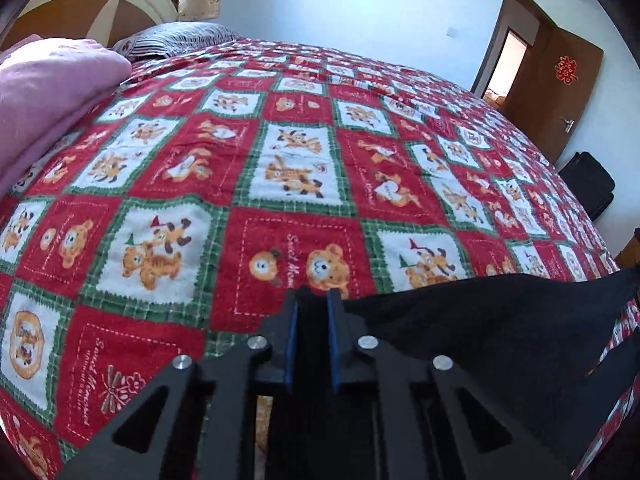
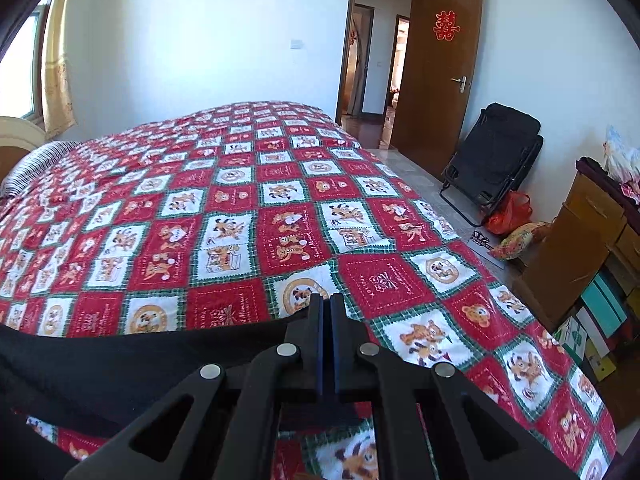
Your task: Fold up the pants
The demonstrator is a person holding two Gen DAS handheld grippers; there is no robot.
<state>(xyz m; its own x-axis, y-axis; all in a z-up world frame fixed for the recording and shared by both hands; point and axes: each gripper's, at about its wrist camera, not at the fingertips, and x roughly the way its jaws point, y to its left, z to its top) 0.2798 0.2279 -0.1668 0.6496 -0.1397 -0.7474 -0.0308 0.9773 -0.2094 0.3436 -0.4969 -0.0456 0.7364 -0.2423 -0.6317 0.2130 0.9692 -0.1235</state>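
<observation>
Item: black pants (image 1: 500, 312) over the bed (image 1: 280, 160), at your 6 o'clock, left gripper (image 1: 313, 300) and right gripper (image 2: 326, 304) jaws clenched on cloth; next, lay flat.

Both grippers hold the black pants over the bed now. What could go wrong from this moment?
1. The left gripper pinches only a thin edge of the black pants; the fabric may slip out.
2. The right gripper also grips near an edge, while the cloth sags between the two. Uneven pulling could give a crooked fold.
3. The pants sit near the edge of the patterned bedspread, so a dropped leg might slide toward the floor.
</observation>
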